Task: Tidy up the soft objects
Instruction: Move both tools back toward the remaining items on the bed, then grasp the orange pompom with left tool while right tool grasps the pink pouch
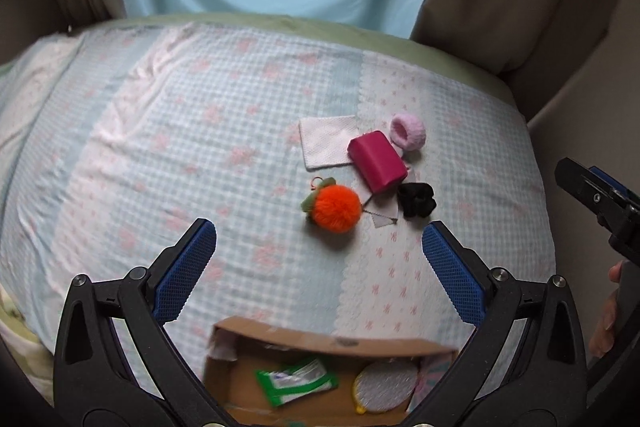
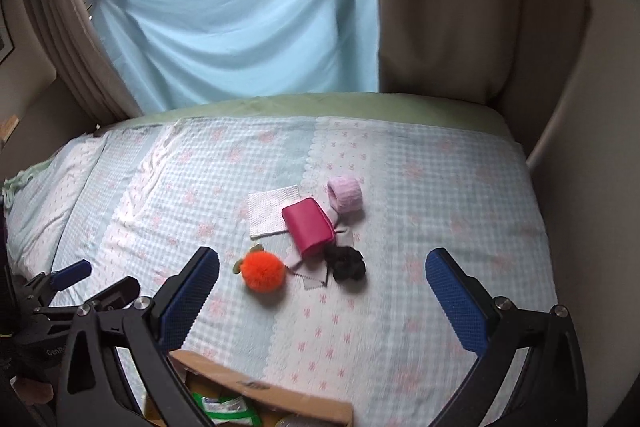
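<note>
Nearest the cameras, a cardboard box [image 1: 320,379] is seen at the bed's front edge, already holding a green-and-white packet [image 1: 296,381] and a round grey pad [image 1: 386,385]; it is judged to be the collecting container, set close so that carries are short. Directly above it, the left gripper [image 1: 318,247] is held with its blue pads spread wide and nothing between them. The right gripper [image 2: 322,277] is likewise held wide and empty, over the bedspread [image 2: 440,195] just right of the box; both are presumably kept spread for a fresh pick.

Farther out, the remaining soft objects lie clustered mid-bed. The orange pom-pom [image 1: 336,209] is the closest and sits slightly apart, so it is judged the easiest next grasp. Just beyond it, a black scrunchie [image 1: 418,201] rests beside a small grey cloth [image 1: 384,219] that is partly pinned under a magenta pouch [image 1: 378,161]. The pouch also overlaps a white folded cloth [image 1: 324,141]. Farthest lies a pink band [image 1: 408,131], standing on edge. Behind the bed hangs a pale blue sheet [image 2: 240,27].
</note>
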Available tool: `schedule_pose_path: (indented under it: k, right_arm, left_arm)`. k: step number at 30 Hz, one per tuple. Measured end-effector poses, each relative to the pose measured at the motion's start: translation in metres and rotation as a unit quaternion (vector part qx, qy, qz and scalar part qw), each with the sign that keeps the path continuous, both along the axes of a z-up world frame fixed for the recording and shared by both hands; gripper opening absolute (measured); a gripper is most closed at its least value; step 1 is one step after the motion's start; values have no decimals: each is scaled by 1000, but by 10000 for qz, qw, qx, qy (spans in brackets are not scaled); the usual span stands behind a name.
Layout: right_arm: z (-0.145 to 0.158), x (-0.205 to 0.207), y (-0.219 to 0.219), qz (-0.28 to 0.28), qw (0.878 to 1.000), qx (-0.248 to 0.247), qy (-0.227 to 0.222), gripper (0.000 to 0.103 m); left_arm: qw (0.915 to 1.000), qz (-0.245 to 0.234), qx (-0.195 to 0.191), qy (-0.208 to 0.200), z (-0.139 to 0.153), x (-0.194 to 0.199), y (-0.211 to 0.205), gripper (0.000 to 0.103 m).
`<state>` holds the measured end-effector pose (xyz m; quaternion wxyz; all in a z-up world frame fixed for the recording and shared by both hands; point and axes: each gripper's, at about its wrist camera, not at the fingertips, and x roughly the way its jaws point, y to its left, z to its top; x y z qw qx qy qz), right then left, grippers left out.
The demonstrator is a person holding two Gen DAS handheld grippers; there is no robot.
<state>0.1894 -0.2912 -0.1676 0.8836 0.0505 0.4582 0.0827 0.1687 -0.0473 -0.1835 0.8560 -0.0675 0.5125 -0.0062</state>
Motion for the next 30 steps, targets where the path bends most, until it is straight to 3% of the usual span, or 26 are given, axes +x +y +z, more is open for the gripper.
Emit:
schedule_pose_path:
  k: [7, 11, 16, 25, 27, 30]
  right_arm:
    - [-79, 68, 10, 935, 9956, 70, 93, 103]
    - [-122, 101, 22, 1375, 9904, 28, 143, 103]
    - [-164, 133, 37, 1734, 9843, -17, 329, 100]
    - [-222, 165, 74, 2318, 9688, -147, 867, 90]
    - [-233, 170, 80, 2383, 9664, -232, 938, 85]
    - [-250, 176, 86, 2415, 9639, -332, 1075, 81]
  left_arm:
    - [9970, 682, -316, 198, -83, 46, -11, 103]
    - [9953, 886, -62, 388, -131, 68, -23, 103]
    - [9919, 1102, 50, 626, -174, 85, -32, 103]
    - [9850, 1412, -183, 977, -229, 107, -34, 102]
    - [9840, 1469, -176, 995, -235, 111, -31, 99]
    - [9824, 1512, -150, 1084, -246, 116, -27, 83]
